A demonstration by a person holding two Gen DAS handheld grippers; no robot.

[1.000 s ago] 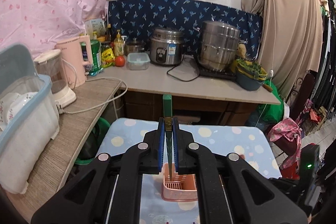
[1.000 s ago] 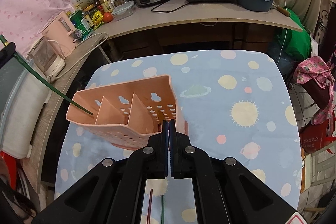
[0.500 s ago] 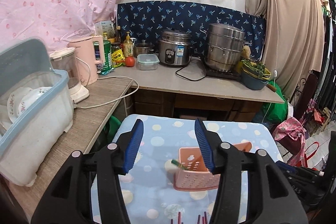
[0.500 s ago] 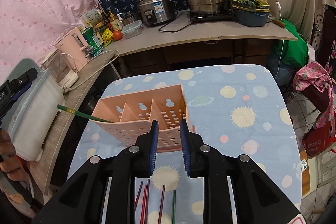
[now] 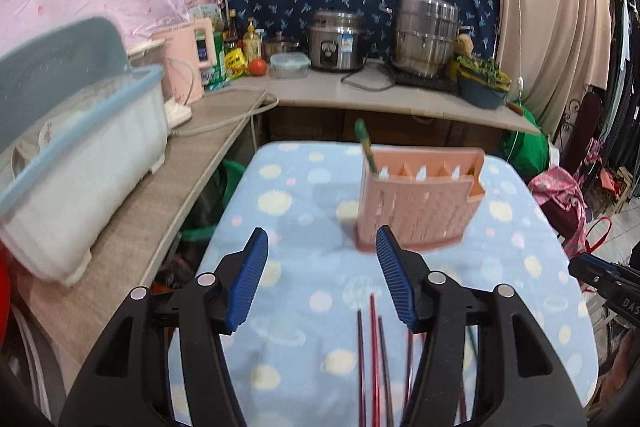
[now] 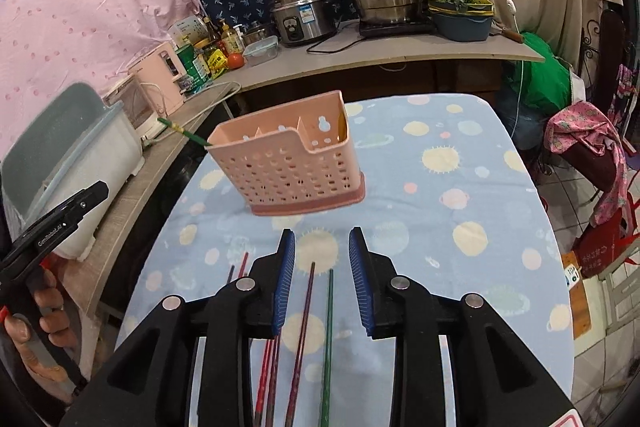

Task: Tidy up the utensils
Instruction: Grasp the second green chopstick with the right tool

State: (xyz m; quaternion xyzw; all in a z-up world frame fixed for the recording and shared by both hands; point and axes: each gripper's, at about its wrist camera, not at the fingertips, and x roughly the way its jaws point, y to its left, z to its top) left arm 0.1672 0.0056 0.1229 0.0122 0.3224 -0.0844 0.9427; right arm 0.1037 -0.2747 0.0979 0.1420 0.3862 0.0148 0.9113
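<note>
- Pink plastic basket stands on the spotted blue worktop, one green chopstick leaning in its end compartment.
- Loose chopsticks lie nearer, in front of it.
- Left tongs and right tongs are both opening, nothing between them.
- Next, likely: lower onto one chopstick and pinch it.

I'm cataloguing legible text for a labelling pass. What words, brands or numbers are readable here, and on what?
"GenRobot.AI": white print on the black body of the left hand-held gripper, seen from the right wrist.
"DAS": cut-off white letters on the right hand-held gripper, seen from the left wrist.
Rice cooker sticker: too small to read.
Bottles and packets on the counter: blurred, unreadable.
Red bag: characters unreadable.
</note>
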